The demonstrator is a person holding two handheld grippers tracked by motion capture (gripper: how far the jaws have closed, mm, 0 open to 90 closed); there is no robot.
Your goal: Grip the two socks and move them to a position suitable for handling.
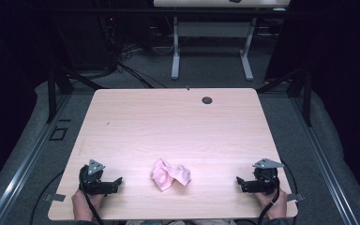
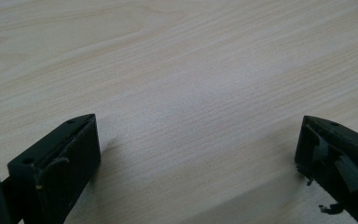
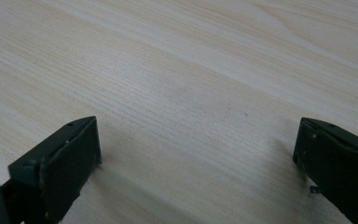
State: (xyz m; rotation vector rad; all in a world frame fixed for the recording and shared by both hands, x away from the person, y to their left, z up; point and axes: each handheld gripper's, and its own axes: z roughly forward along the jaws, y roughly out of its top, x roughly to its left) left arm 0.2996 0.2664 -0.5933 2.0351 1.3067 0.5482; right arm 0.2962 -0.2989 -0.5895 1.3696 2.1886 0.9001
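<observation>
High view: a crumpled pink cloth (image 1: 169, 174) lies in a loose heap on the near middle of the wooden table (image 1: 168, 122), close to the person's edge and about midway between the two grippers, touching neither. The left gripper (image 1: 115, 183) rests low on the table to the cloth's left, pointing inward at it. The right gripper (image 1: 240, 182) mirrors it on the other side. Both are well apart from the cloth, and each is held from below by a hand at the table's near edge.

In the left gripper view and the right gripper view the black jaws stand wide apart with bare wood grain between them, so nothing is held.

The work in hand looks like taking up the cloth, perhaps to spread or fold it. To do that well, each gripper should probably slide inward low over the wood and aim for an outer edge or corner of the heap, not its bunched middle. Pinching a single layer would let the cloth open out when the hands draw apart. Closing on the lump risks lifting it as a wad.

Farther back, a small dark round hole (image 1: 207, 100) sits in the tabletop, out of the way.
</observation>
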